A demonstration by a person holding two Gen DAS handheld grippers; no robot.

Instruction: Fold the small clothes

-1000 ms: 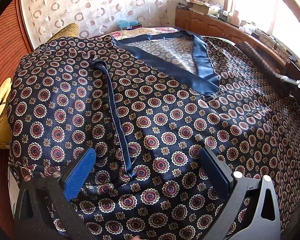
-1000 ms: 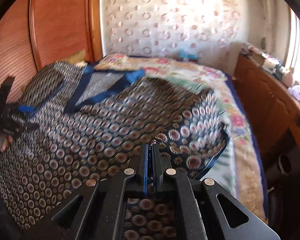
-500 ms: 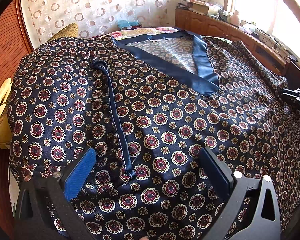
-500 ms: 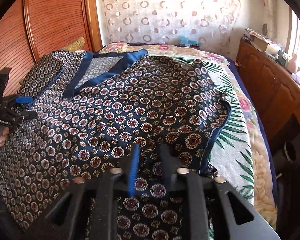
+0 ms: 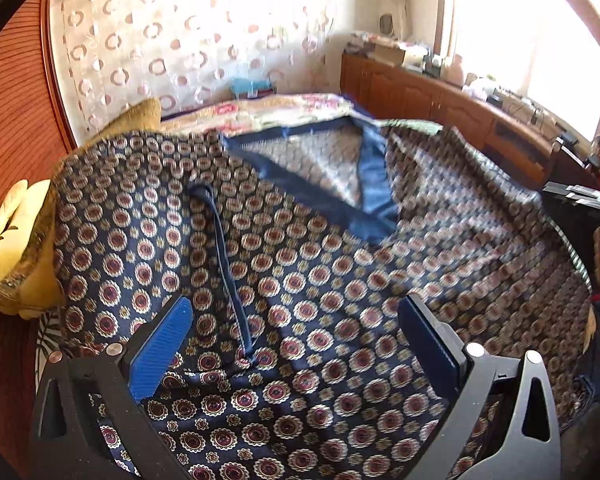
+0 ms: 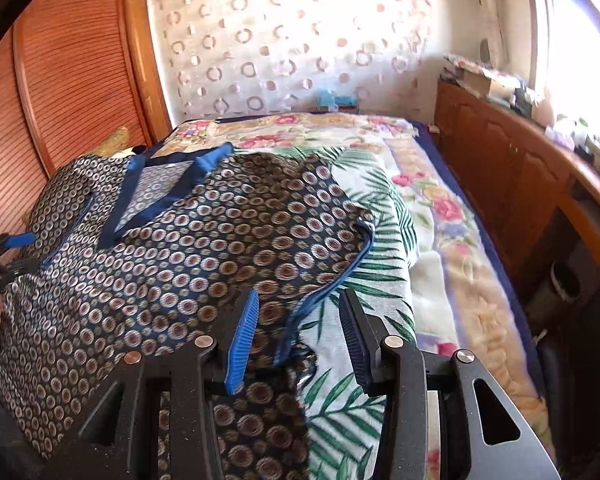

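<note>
While both jaws gape empty, garment point(image 5: 308, 288) blurred, near hem cut off.

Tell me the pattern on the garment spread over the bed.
Dark navy garment with repeating red-and-gold round medallions, trimmed in plain blue; sharpest in the left wrist view.

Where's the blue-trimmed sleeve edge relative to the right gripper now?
In the right wrist view the sleeve edge lies on the leaf-print sheet, just ahead of the open right gripper.
</note>
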